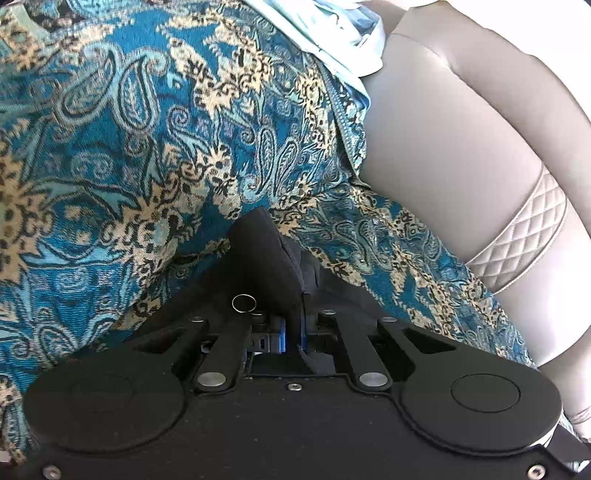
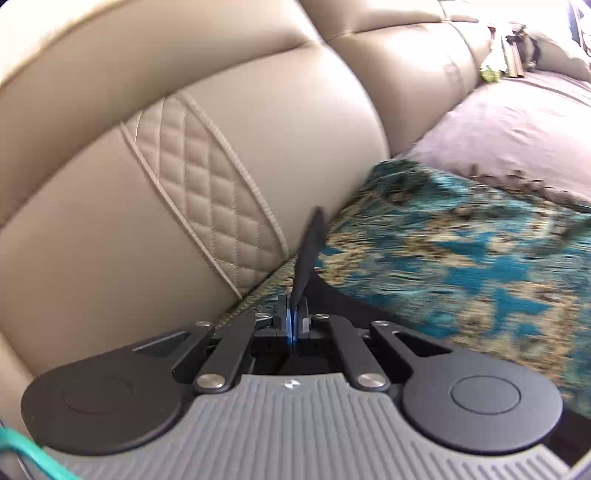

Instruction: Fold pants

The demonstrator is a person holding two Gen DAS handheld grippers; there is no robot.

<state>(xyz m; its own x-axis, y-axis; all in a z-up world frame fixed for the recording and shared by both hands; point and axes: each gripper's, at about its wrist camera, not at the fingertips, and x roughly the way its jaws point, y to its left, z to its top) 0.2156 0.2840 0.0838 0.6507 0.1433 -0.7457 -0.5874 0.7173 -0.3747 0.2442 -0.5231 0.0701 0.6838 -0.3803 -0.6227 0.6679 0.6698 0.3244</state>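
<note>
- Pants [image 1: 269, 266]: black fabric, bunched up, lying on a blue-and-gold paisley throw [image 1: 129, 155] spread over the sofa seat.
- Left gripper [image 1: 291, 295]: jaws clamped together on a fold of the pants.
- Right gripper [image 2: 293, 314]: jaws pressed together, nothing visibly held.
- Beige leather sofa backrest [image 2: 147, 166], with quilted band, at the far side; picture blurred.

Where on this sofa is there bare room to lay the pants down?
Free: the paisley throw between the light-blue clothes and the bunched black pants; the purple cover beyond the throw. Crowded: the clutter at its far end.
</note>
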